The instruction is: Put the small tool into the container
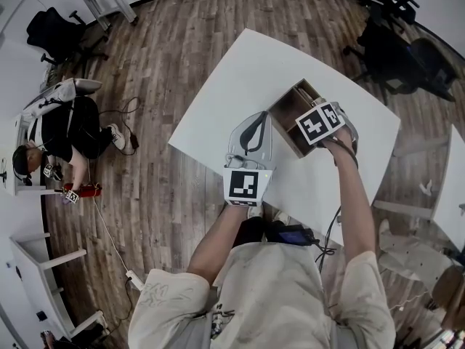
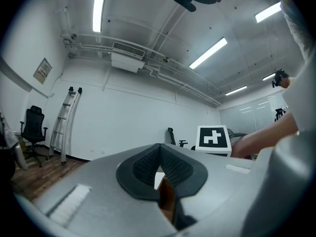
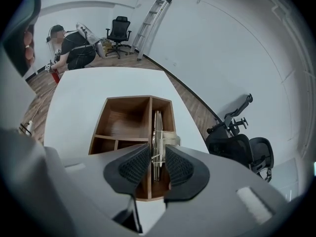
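The container (image 1: 290, 111) is a wooden box with open compartments on the white table (image 1: 240, 71). In the right gripper view a small metal tool (image 3: 157, 127) with a spring stands in the narrow right-hand compartment of the container (image 3: 123, 122). My right gripper (image 3: 158, 157) points down over it, open, with the tool's top between the pads and a gap at the right pad. In the head view the right gripper (image 1: 323, 126) hangs over the box. My left gripper (image 1: 254, 122) rests level just left of the box, and the left gripper (image 2: 159, 154) has its pads together on nothing.
A person (image 1: 65, 133) crouches on the wooden floor far left, with cables nearby. Black office chairs (image 1: 396, 49) stand past the table's far right, and one chair (image 3: 242, 142) is close to that edge. Another white table (image 1: 454, 187) lies at the right.
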`<state>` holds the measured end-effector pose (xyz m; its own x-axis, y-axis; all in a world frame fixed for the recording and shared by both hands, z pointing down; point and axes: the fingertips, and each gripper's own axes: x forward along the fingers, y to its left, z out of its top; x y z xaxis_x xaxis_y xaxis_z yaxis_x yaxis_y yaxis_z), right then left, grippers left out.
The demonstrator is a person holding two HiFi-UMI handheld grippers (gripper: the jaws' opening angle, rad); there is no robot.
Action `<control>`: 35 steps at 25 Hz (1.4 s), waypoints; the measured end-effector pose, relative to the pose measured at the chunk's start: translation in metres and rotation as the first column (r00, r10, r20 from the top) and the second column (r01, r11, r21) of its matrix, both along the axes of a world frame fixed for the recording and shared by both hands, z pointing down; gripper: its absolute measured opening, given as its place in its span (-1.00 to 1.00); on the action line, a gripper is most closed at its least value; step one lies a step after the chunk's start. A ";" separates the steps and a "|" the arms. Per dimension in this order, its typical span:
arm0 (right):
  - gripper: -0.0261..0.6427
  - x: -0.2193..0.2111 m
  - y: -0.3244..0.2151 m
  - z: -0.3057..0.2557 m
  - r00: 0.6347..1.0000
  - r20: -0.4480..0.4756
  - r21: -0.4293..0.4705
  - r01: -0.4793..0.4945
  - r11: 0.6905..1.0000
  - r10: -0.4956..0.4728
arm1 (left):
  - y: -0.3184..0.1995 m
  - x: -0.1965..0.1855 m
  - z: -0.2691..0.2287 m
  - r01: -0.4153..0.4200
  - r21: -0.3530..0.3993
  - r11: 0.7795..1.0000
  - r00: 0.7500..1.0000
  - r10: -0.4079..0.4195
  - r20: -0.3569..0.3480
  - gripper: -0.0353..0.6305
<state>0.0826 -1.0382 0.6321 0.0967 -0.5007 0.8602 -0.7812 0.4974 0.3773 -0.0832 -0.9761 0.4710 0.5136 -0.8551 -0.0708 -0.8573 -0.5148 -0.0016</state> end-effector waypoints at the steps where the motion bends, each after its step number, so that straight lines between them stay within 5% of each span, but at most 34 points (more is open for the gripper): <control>1: -0.61 0.000 0.002 0.000 1.000 0.002 0.001 0.000 1.000 0.000 | 0.002 0.000 0.000 -0.001 0.001 1.000 1.000 0.001 0.000 -0.85; 35: -0.78 0.033 0.020 -0.021 0.988 0.150 0.207 -0.062 0.976 0.030 | 0.027 0.044 -0.002 -0.030 0.017 0.999 0.999 0.030 0.018 -0.85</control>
<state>0.1153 -1.0181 0.6113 0.0056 -0.6697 0.7426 -0.8556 0.3812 0.3502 -0.0388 -0.9495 0.4694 0.5401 -0.8382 -0.0757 -0.8414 -0.5398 -0.0259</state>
